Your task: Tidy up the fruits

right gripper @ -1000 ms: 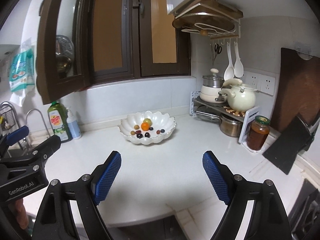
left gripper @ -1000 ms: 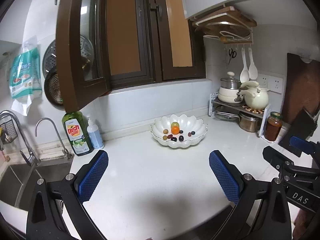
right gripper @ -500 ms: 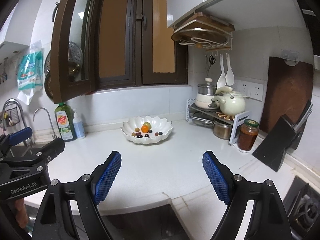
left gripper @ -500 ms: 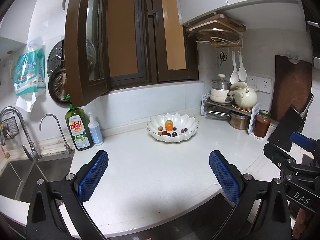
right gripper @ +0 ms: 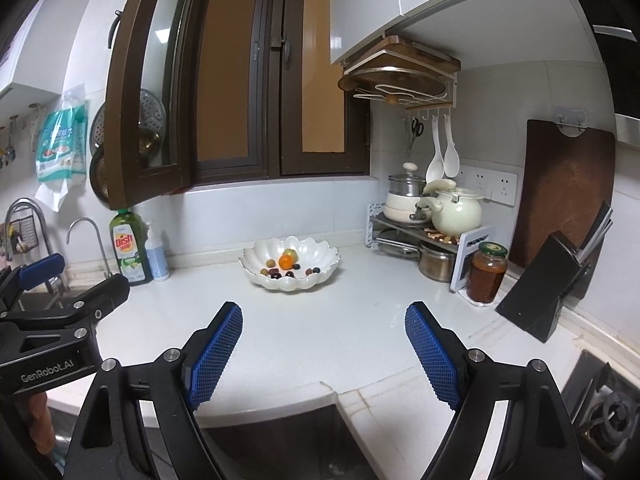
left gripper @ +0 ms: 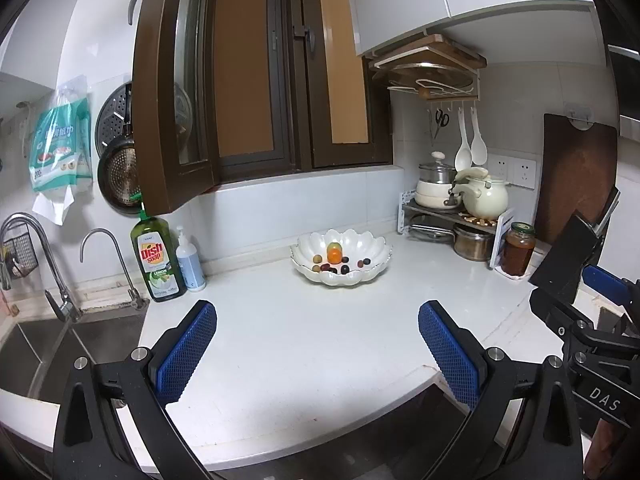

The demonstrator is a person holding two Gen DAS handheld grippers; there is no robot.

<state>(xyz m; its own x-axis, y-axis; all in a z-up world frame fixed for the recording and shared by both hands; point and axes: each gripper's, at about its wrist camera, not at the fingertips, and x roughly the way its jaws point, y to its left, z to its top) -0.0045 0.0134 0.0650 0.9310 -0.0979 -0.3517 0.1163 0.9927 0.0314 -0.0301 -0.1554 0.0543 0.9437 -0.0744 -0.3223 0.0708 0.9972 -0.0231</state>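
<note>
Left wrist view: your left tool point(left gripper: 316, 356) and right tool point(right gripper: 324, 352) stand released, empty and level for a reach; the fruits point(left gripper: 334, 258) sit in the scalloped bowl point(left gripper: 376, 250), far across the desk point(left gripper: 304, 344).

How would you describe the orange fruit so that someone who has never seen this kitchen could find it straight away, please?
Look below the dark-framed window to the white countertop, where a white scalloped bowl sits near the back wall. The orange fruit lies inside it, towards the back. It is the only bright orange piece, larger than the small dark and tan fruits around it, with a greenish fruit just behind.
</note>
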